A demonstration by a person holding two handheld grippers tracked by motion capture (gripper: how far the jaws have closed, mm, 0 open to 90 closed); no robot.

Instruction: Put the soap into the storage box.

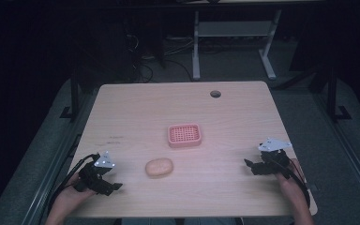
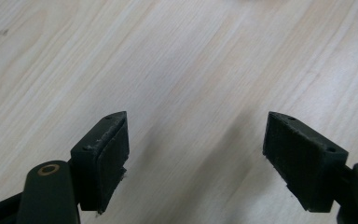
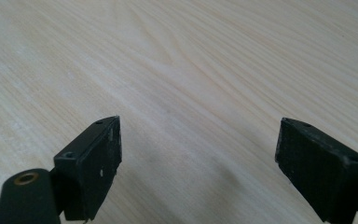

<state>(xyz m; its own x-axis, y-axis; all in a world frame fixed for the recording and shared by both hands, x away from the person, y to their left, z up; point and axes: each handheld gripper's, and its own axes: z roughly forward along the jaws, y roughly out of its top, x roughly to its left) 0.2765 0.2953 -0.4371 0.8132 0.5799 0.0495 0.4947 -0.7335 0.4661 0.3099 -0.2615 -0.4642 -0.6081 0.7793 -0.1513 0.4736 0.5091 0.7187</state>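
At the left of the high view the left gripper [image 1: 114,187] rests low over the near edge of the wooden table [image 1: 136,108], held in the person's left hand [image 1: 70,194]; in the left gripper view its two black jaws stand wide apart with only bare wood grain between them, so it holds nothing.

Just right of it, near but not touching, lies the pale oval bar of soap [image 1: 159,167], flat on the table toward the near side; it reads as a smooth, rounded, solid lump, probably light and fairly stiff, yet likely slick on its curved faces, so I judge that pads closing on the rounded ends could squirt it out; the safer hold is across the short width at the middle, with the pads square to the long sides and a moderate squeeze, since hard pressure may dent the surface.

Beyond the soap, toward the table's centre, sits the pink soap dish [image 1: 184,135], a shallow rectangular tray with a gridded floor, apart from the bar; it looks light and rigid, and may slide if nudged.

At the far right the right gripper [image 1: 248,164] hovers low near the table's right edge, well apart from both things; the right gripper view shows its jaws spread wide over bare wood, gripping nothing.
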